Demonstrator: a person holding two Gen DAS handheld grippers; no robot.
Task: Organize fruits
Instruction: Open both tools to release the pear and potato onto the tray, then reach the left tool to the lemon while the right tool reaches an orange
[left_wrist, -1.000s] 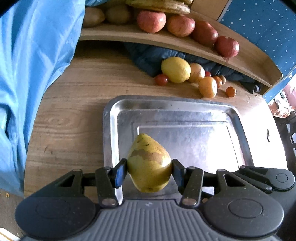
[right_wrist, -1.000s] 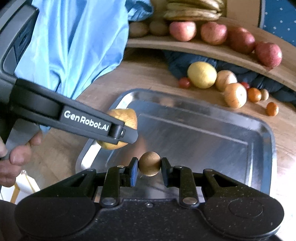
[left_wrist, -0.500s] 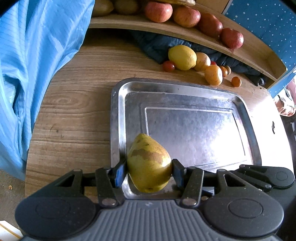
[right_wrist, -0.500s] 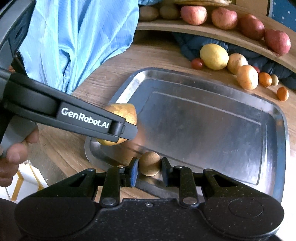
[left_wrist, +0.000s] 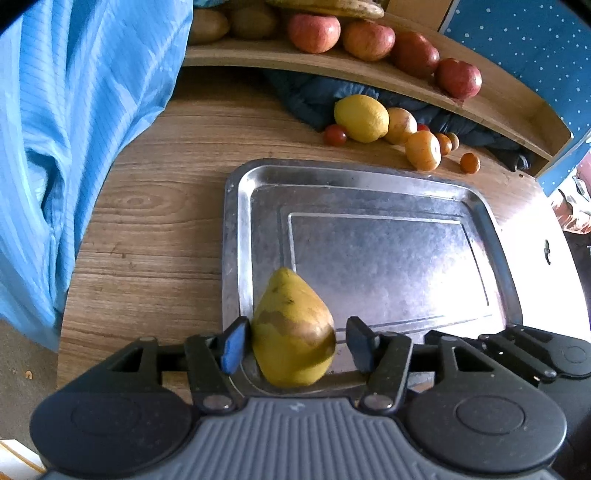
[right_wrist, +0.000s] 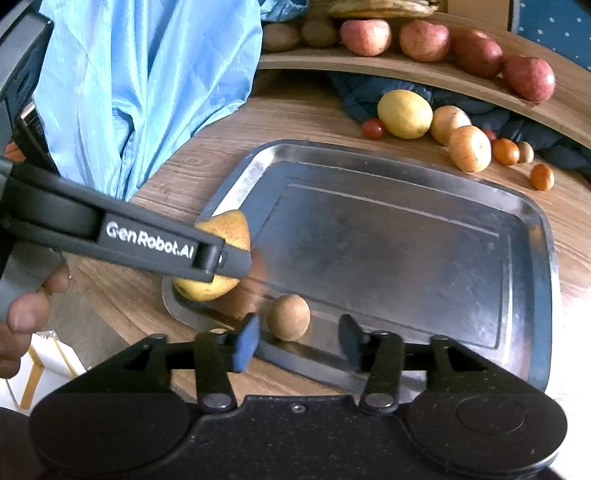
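wood-grain tabletop (left_wrist: 147, 229) fills our view, with a steel tray (left_wrist: 236, 236) lying on it and pale blue cloth (left_wrist: 74, 110) hanging at nine o'clock. the only writing we can read is "genrobot.ai" in white letters along the black arm of the left gripper (right_wrist: 236, 264), seen from the right wrist camera.

in the left wrist view the pear (left_wrist: 293, 330) sits at the tray's near left corner, around six o'clock in the frame. its long axis runs toward twelve o'clock, narrow end pointing away from us, and we see a russet patch across its middle. the left gripper (left_wrist: 295, 341) has its jaws opening: the right pad stands clear of the skin, the left pad just beside it, so we read the pear as released but between them.

from the right wrist we see a small round brown fruit (right_wrist: 288, 317) resting on the tray near its front rim, at about six o'clock. the right gripper (right_wrist: 297, 338) is opening too, both pads apart from the fruit.

past the tray at one o'clock lie a lemon (left_wrist: 362, 118), small oranges (left_wrist: 423, 149) and a cherry tomato (left_wrist: 335, 134); red apples (left_wrist: 314, 31) line the curved shelf (left_wrist: 332, 66) at twelve o'clock.
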